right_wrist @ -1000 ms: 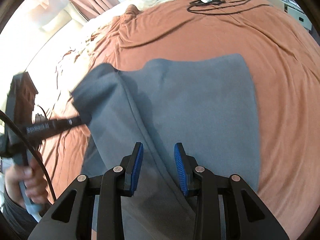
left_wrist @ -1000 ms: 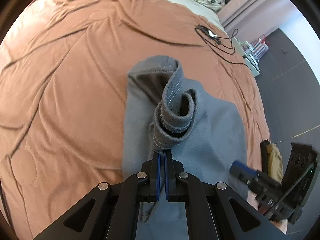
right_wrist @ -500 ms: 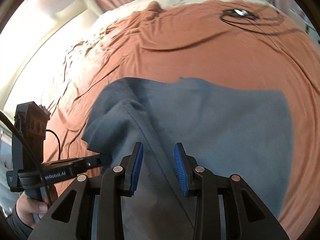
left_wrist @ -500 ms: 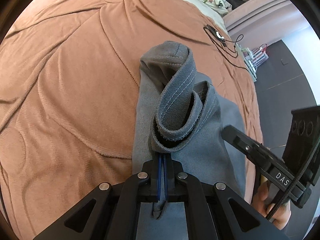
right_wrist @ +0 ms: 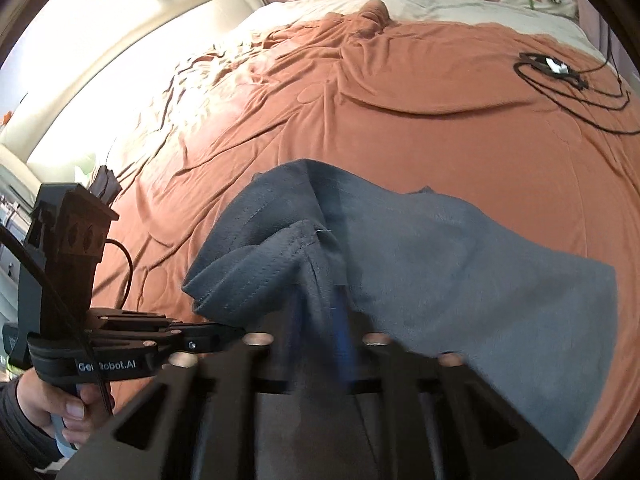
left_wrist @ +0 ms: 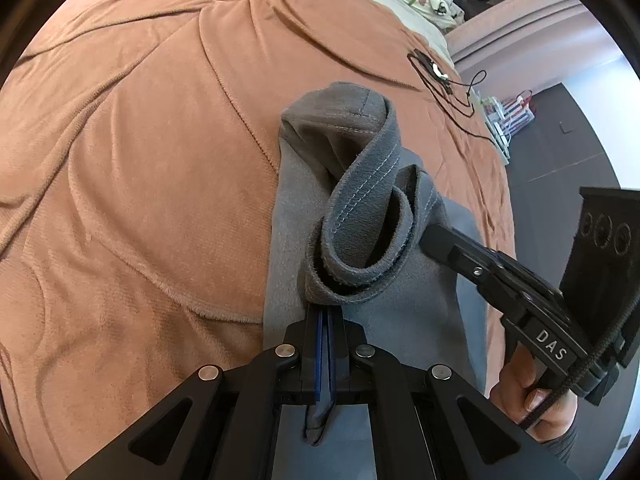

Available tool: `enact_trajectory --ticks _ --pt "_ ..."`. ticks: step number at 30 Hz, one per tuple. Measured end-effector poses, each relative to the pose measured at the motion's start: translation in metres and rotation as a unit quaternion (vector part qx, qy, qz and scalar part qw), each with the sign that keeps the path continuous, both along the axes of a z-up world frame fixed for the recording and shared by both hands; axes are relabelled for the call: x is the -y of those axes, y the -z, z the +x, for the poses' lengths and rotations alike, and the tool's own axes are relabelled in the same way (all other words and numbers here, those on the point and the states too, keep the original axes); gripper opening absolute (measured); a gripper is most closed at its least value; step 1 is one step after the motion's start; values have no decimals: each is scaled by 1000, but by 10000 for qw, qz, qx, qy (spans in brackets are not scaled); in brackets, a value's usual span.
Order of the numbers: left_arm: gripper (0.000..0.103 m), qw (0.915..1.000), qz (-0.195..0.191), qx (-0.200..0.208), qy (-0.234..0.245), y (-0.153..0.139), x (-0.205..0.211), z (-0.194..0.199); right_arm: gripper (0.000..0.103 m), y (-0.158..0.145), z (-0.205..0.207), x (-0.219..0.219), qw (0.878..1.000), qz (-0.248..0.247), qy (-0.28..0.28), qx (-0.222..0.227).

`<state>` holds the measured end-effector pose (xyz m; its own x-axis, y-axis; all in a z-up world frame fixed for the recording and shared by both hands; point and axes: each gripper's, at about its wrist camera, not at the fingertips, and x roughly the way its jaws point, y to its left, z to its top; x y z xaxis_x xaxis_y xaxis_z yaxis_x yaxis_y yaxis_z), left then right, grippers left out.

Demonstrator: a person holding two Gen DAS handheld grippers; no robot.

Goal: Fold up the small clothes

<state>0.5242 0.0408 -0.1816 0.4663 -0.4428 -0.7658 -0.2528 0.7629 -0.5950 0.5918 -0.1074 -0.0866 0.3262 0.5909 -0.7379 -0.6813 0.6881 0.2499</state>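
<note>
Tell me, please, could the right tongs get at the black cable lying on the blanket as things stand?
Probably not yet: the right tongs, jaws just closing, pinch the grey garment, and the black cable lies far beyond it across the orange blanket.

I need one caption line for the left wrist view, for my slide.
Left gripper pinches the grey garment on the orange blanket; right gripper grips its waistband.
</note>
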Motion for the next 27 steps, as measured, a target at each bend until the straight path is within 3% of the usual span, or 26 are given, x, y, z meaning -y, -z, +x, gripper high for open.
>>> enact_trajectory --ticks 12,22,27 --pt "2 9993 41 356 69 -35 -2 -1 0 -29 -28 19 9976 -53 227 654" --pt "2 9994 128 324 57 -37 -20 -12 0 -68 -21 77 9864 -64 1373 899" --pt "2 9995 180 224 96 -33 -23 -15 0 -73 -18 93 9782 -198 1882 860"
